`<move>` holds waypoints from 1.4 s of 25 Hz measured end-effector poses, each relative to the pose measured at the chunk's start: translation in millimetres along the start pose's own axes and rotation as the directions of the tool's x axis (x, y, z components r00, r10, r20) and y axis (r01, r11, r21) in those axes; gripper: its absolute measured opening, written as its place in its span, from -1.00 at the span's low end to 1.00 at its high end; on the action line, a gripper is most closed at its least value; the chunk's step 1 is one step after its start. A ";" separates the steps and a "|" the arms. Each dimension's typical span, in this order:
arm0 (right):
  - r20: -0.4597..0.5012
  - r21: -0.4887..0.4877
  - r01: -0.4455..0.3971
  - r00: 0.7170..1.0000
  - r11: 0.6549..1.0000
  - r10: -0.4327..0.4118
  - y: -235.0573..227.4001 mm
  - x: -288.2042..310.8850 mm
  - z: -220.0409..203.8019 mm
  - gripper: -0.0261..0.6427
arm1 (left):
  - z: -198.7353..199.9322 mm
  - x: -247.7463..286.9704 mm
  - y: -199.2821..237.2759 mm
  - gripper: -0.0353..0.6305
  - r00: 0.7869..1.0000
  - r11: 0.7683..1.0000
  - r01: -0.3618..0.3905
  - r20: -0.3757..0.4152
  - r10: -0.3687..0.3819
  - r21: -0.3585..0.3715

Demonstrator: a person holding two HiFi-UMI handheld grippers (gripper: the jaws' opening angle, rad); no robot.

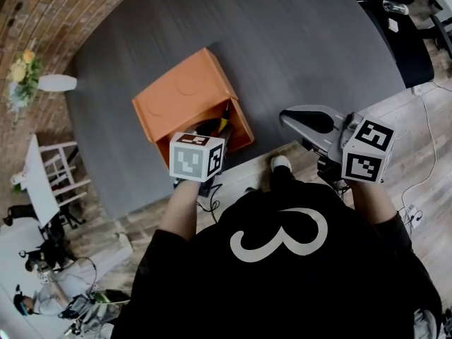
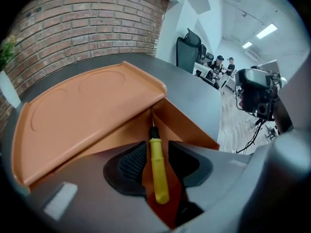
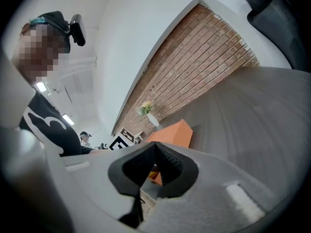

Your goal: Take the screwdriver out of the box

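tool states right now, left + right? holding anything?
Left tool: open; the screwdriver in the box lies between its jaws, not gripped.
Right tool: closed, holding nothing.

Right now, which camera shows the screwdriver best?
The left gripper view: the screwdriver lies full length in the orange box, yellow handle nearest. The head view shows only a sliver of it behind the marker cube; the right gripper view, at most a yellow speck.
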State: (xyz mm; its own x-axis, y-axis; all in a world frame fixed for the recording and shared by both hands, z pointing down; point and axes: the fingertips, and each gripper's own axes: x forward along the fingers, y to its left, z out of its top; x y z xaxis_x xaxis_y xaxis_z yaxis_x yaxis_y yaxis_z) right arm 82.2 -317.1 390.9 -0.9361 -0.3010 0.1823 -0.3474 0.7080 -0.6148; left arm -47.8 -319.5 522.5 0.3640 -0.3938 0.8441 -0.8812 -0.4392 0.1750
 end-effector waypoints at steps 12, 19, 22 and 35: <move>-0.026 -0.004 -0.013 1.000 1.000 0.013 -1.6 4.6 -4.4 -0.92 | -7.1 4.2 -0.8 -0.56 0.989 0.990 -0.108 -0.086 0.117 0.096; -0.020 0.001 -0.044 0.999 0.999 0.044 -1.0 6.1 -2.5 -0.92 | -7.9 1.7 0.2 -0.58 0.989 0.992 -0.113 -0.088 0.117 0.054; 0.005 0.016 -0.081 0.997 0.997 0.080 0.9 4.5 3.9 -0.92 | -6.1 1.8 -2.0 -0.59 0.989 0.993 -0.114 -0.089 0.117 0.042; 0.011 0.029 -0.093 0.996 0.995 0.093 8.7 8.2 5.1 -0.92 | -12.4 -4.1 1.3 -0.60 0.984 0.991 -0.104 -0.135 0.115 0.086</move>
State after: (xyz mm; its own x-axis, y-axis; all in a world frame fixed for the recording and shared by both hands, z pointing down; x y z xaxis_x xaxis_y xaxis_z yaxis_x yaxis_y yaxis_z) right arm 71.8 -316.7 383.1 -0.9636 -0.2411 0.1157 -0.2569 0.7140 -0.6513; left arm -54.2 -308.4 525.6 0.2158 -0.3294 0.9192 -0.8852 -0.4633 0.0417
